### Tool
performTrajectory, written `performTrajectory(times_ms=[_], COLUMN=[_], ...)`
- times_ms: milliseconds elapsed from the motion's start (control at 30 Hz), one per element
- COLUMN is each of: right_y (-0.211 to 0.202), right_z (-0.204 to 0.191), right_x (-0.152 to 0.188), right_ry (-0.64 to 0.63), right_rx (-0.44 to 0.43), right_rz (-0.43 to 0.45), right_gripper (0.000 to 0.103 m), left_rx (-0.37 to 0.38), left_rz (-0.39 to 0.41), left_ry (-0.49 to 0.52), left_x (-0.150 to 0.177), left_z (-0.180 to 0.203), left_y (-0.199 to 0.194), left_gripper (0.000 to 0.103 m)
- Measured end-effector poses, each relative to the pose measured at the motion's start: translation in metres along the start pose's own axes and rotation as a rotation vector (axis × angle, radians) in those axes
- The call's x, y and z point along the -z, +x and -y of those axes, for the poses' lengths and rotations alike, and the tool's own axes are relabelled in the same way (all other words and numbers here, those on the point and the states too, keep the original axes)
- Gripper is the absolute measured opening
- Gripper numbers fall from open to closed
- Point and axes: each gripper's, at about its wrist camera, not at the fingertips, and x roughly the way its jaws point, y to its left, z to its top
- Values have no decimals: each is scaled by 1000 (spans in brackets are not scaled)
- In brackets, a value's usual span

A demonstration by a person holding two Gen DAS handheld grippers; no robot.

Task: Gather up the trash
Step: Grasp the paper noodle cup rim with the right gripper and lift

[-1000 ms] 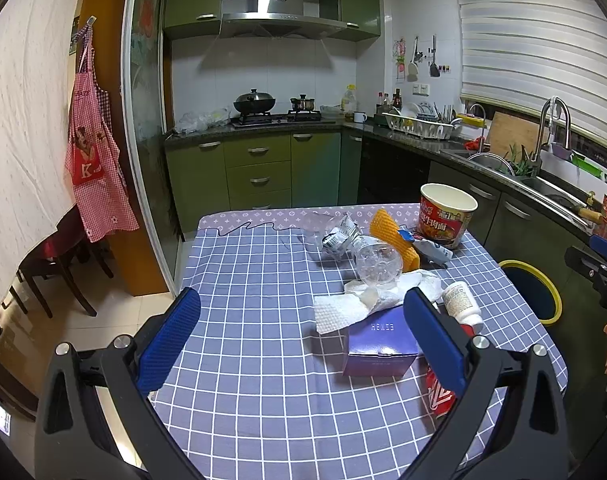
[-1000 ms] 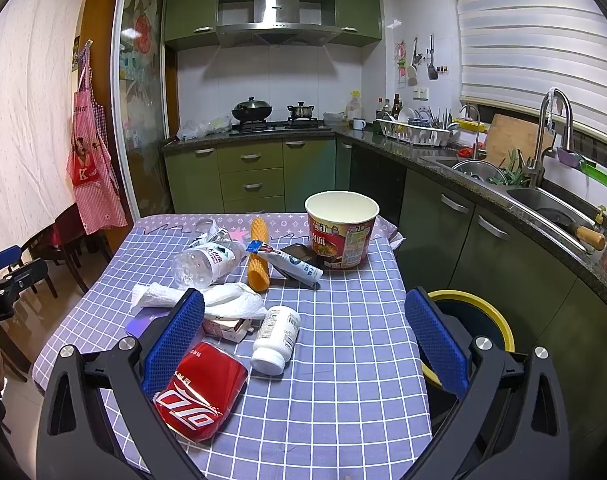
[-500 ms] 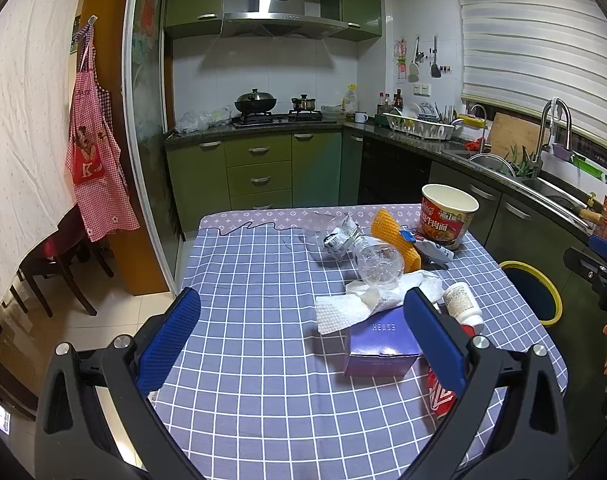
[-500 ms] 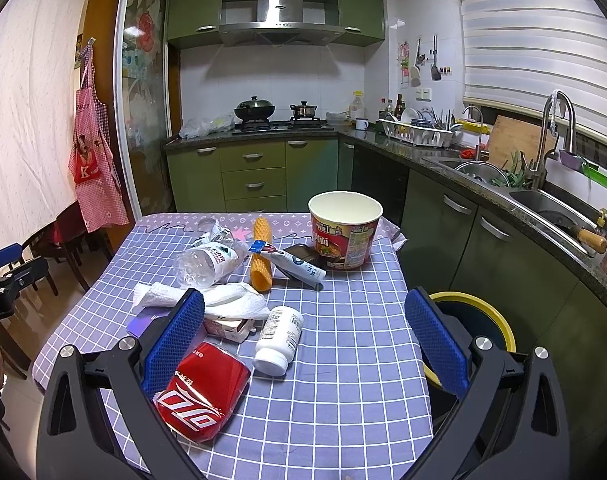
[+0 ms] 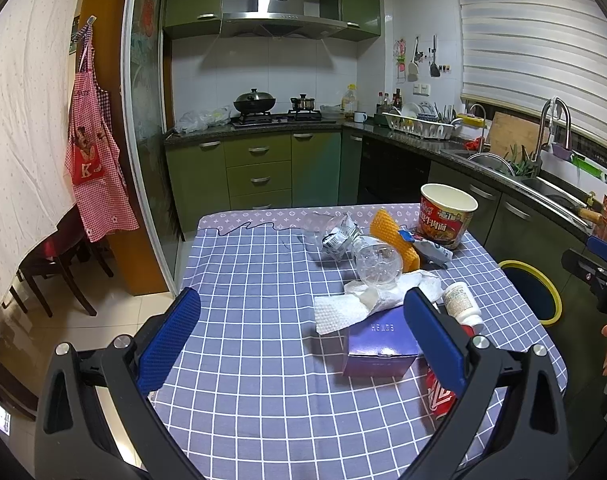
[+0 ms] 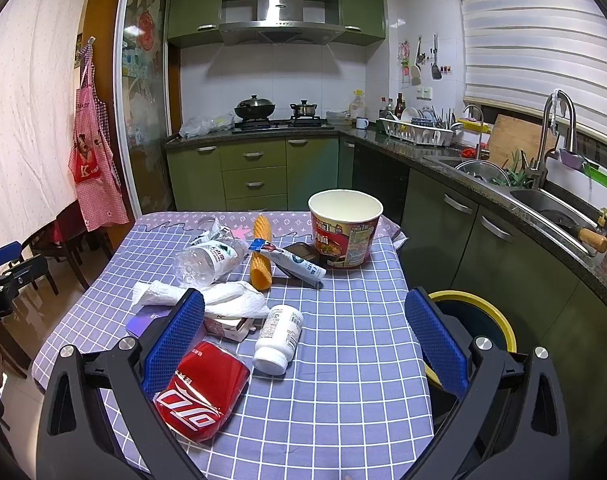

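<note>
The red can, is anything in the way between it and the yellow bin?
Nothing visible blocks it. The red can lies near the table's front edge, the yellow bin stands on the floor beside the table, and only bare checked tablecloth lies between. The white bottle sits further back.

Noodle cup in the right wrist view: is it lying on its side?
No, the noodle cup stands upright on the tablecloth, its open mouth facing up.
</note>
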Motion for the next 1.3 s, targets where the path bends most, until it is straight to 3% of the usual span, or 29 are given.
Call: performTrajectory(times_ms=[300,367,433,500,600,733,900,1100,1300], right_y=[6,17,33,57,87,136,214,315,367], right_z=[4,8,16,27,42,66,98,126,137], right_x=[0,-4,-14,-29,-59,-102,-141,-149,-142], right_ry=[4,3,6,31,38,61,126,173,195], right_rx=[-13,-35,-114,-159,-183,-116,-54,54,113], right_rz=[-17,-60,-128,-233,-318,-401,-538,-743,-849], right_gripper=[99,99,99,99,99,99,98,79,50], left_rx=[5,27,39,32,47,14,-18,-22,-14], left_rz=[-15,-36,-49,-57,-71,-85,-137,-192,-225], left_ry=[-7,-23,-28,-35,-66,-68,-60,-92,-131], left_x=[-1,-5,-14,-27,-51,-77,-85,-74,-63], left_z=[1,-2,-6,-11,-21,-27,-29,-36,-49], left_y=[5,13,26,43,75,132,206,259,274], left_gripper=[97,97,97,97,97,97,97,97,97])
